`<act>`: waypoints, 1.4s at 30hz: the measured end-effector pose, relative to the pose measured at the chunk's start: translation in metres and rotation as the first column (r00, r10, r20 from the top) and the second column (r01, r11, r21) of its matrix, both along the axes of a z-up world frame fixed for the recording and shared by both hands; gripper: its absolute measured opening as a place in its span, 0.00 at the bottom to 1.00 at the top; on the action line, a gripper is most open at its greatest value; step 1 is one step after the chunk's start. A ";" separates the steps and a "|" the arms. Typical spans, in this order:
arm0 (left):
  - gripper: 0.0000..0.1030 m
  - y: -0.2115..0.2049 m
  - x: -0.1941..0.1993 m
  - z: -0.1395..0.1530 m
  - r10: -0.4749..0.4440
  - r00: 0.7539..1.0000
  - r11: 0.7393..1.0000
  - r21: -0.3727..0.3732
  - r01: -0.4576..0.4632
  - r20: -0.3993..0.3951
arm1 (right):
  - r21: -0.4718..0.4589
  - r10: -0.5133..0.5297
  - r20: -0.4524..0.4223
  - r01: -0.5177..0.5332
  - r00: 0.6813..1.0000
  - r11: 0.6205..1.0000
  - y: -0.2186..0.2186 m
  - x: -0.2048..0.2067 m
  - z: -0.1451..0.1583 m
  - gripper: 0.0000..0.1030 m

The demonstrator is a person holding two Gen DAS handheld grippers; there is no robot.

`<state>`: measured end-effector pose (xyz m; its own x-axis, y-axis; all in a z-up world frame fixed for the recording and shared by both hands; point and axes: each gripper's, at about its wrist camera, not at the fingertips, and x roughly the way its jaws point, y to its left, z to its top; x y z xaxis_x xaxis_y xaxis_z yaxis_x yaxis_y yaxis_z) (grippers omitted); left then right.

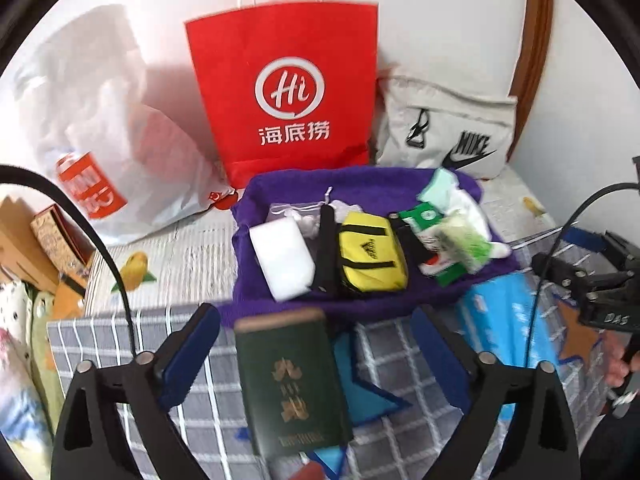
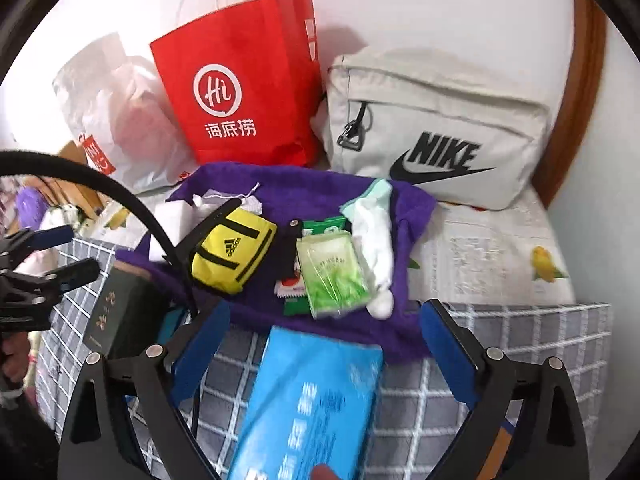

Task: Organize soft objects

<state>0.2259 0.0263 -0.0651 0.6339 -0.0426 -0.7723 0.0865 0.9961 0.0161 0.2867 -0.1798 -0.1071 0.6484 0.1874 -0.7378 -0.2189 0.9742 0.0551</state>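
A purple fleece cloth [image 1: 280, 304] lay spread on the bed, and on it sat a row of small soft things: a white foam block [image 1: 282, 256] at the left, a black strap [image 1: 326, 248] beside it, a small yellow pouch with black handles [image 1: 370, 258] in the middle, then green-and-white tissue packets [image 1: 448, 240] and a white sock with a pale mint cuff [image 1: 460, 196] at the right. The sock ran lengthwise from the far edge of the cloth toward the near edge, cuff away from the cameras; the foam block and the pouch also lay with their long sides running front to back, slightly fanned.

Behind the cloth stood a red paper carrier bag with white handles [image 1: 288, 80], upright against the white wall, a crumpled white plastic bag [image 1: 120, 128] to its left and a pale grey fabric pouch with a black logo [image 2: 432, 128] to its right.

In front, a grey checked cloth [image 2: 500, 344] covered the near part of the bed. On it lay a dark green booklet with gold lettering [image 1: 288, 380], long axis pointing at the purple cloth, directly between the fingers of the left gripper [image 1: 320, 344]; its jaws stood wide apart and touched nothing. A light blue soft tissue pack [image 2: 320, 400] lay likewise between the fingers of the right gripper [image 2: 324, 344], slanted slightly rightward, its far end just at the purple cloth's edge; these jaws too gaped wide, clear of the pack. A black cable [image 2: 120, 200] arched across the left of the right-wrist view.
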 end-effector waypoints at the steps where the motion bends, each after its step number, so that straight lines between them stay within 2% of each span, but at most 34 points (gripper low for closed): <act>1: 0.96 -0.001 -0.011 0.005 0.002 1.000 1.000 -0.003 -0.002 0.016 | -0.026 -0.010 0.016 0.010 1.000 1.000 0.003 -0.010 0.004 0.94; 5: 0.98 -0.009 -0.048 0.021 0.006 0.998 1.000 0.007 -0.006 0.069 | -0.038 -0.039 0.055 0.041 0.998 0.998 0.009 -0.045 0.016 0.95; 9: 0.98 -0.017 -0.084 0.033 0.000 0.996 1.000 -0.030 0.003 0.094 | -0.045 -0.061 0.083 0.065 0.995 0.997 0.013 -0.083 0.025 1.00; 12: 0.98 -0.022 -0.111 0.036 0.004 0.995 0.999 -0.052 0.001 0.096 | -0.018 -0.100 0.101 0.102 0.990 0.995 0.010 -0.112 0.028 1.00; 19: 0.98 -0.034 -0.165 0.041 0.023 0.991 1.000 -0.005 -0.023 0.132 | -0.011 -0.177 0.089 0.178 0.980 0.984 -0.001 -0.175 0.030 1.00; 30: 0.98 -0.035 -0.203 0.043 0.046 0.990 0.999 0.011 -0.047 0.130 | 0.011 -0.174 0.122 0.174 0.977 0.985 -0.006 -0.236 0.047 1.00; 42: 0.98 -0.033 -0.218 0.044 0.056 0.989 0.998 0.031 -0.061 0.137 | 0.005 -0.193 0.119 0.194 0.974 0.981 -0.007 -0.264 0.043 1.00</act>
